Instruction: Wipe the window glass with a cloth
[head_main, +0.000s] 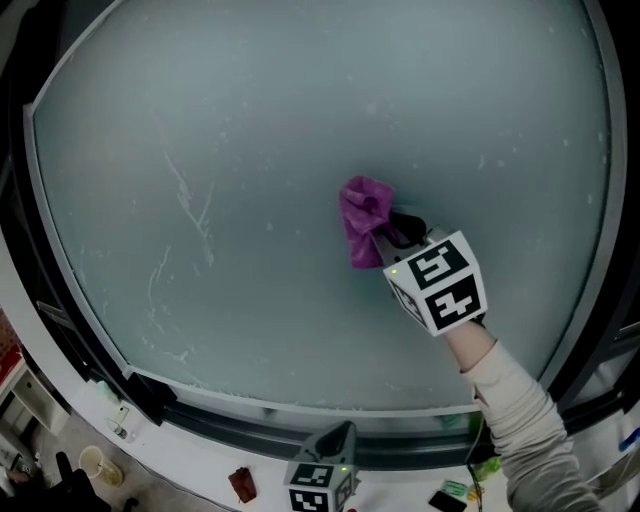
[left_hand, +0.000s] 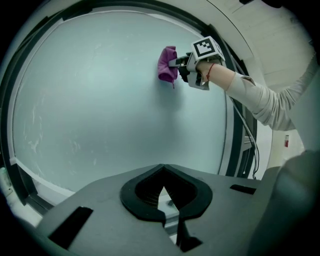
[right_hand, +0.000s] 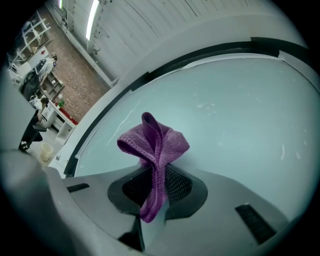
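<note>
Your right gripper (head_main: 395, 233) holds the purple cloth (head_main: 363, 218) bunched against the window glass (head_main: 250, 120), just right of the pane's centre. Your pale sleeve (head_main: 520, 420) runs down to the lower right corner. Thin streaks (head_main: 190, 205) mark the glass at left. Your left gripper (head_main: 338, 438) sits low, below the dark frame (head_main: 200, 415).

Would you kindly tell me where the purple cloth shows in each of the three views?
Head view: cloth just right of centre, against the glass, held by the right gripper.
Left gripper view: near the top, just right of centre.
Right gripper view: centre, pinched between the fingers.
Shared landmark: the window's dark frame, curving round the glass in all three.
</note>
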